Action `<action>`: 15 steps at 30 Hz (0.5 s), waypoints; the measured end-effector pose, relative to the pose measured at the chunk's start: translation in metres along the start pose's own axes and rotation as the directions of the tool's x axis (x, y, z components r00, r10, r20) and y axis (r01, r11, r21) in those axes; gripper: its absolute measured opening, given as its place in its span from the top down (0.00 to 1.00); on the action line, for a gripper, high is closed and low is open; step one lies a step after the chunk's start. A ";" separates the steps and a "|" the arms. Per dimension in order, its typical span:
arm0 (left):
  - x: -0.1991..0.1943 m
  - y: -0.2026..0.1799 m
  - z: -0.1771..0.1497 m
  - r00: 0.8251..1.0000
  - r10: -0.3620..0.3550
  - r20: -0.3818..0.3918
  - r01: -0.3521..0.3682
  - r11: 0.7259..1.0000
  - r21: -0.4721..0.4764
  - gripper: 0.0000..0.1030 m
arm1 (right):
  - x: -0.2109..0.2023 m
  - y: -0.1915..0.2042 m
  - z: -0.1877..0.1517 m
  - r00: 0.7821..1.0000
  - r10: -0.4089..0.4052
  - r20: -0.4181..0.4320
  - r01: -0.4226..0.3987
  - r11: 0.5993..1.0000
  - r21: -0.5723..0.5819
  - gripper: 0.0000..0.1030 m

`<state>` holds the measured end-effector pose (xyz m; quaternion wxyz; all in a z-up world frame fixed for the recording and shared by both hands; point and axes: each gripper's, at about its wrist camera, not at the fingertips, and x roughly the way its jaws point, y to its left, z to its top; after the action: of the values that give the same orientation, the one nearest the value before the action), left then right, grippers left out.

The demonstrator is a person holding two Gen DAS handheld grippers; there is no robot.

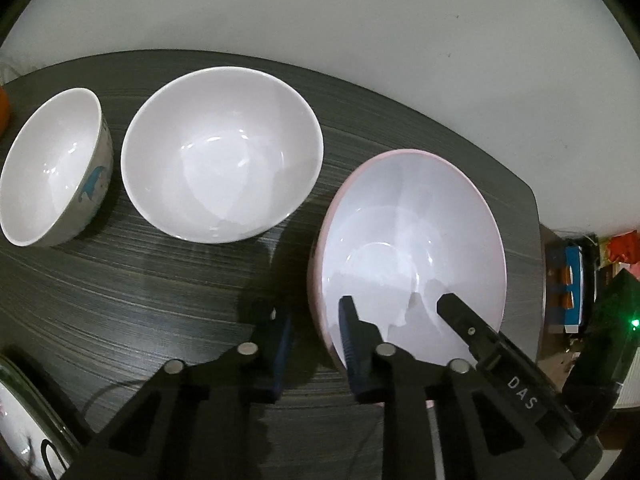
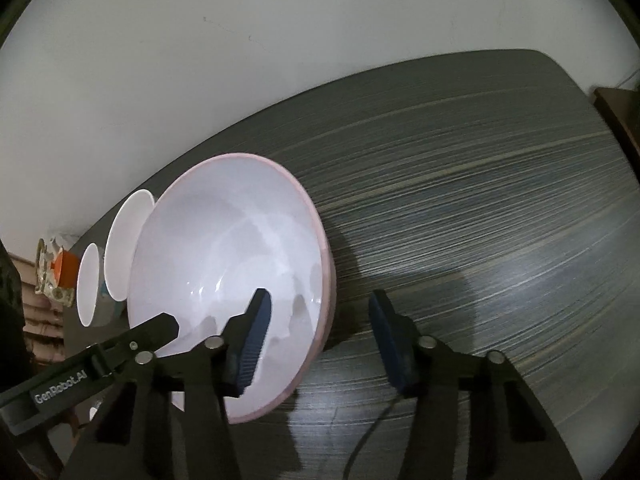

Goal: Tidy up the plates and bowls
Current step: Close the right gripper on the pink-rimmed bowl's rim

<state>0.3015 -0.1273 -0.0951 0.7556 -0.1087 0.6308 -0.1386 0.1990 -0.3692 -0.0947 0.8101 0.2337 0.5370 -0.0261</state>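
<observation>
The dark striped worktop is carrying three bowls in a row under a pale wall. The pink-rimmed bowl, the widest, is sitting nearest the worktop's right end and both sets of tongs are working on it. The plain white bowl is standing just beside it, and the small patterned bowl is resting at the far left, close to the white one without clearly touching it.

The left tongs are straddling the pink bowl's left wall, one finger inside and one outside, narrowed around the rim; whether the pads are actually pressing is not clear. The right tongs are straddling the opposite wall the same way, with a visible gap on the outer side, so they are not gripping yet.

The risks, as I judge them: the glazed wall is slippery and flared, so a shallow pinch could slide off upward. If one side is lifting before the other, the bowl could tilt and slip free. Swinging it left carelessly could knock the white bowl into the small one.
</observation>
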 end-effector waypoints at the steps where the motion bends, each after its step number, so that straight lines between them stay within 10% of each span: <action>1: 0.000 0.000 0.000 1.000 -0.004 0.000 0.004 1.000 0.003 0.82 | 0.001 0.000 0.000 1.000 0.002 -0.002 -0.002 1.000 0.000 0.63; 6: -0.002 -0.001 -0.001 1.000 -0.011 0.014 0.010 1.000 0.024 0.84 | 0.003 0.001 -0.004 1.000 0.003 -0.003 -0.003 1.000 -0.010 0.81; 15: -0.014 0.008 -0.017 1.000 -0.027 0.014 0.027 0.999 0.033 0.84 | -0.003 0.001 -0.016 1.000 0.003 -0.003 -0.003 1.000 0.005 0.82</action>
<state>0.2829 -0.1146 -0.0883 0.7599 -0.1057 0.6216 -0.1585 0.1840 -0.3629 -0.0964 0.8087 0.2365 0.5379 -0.0257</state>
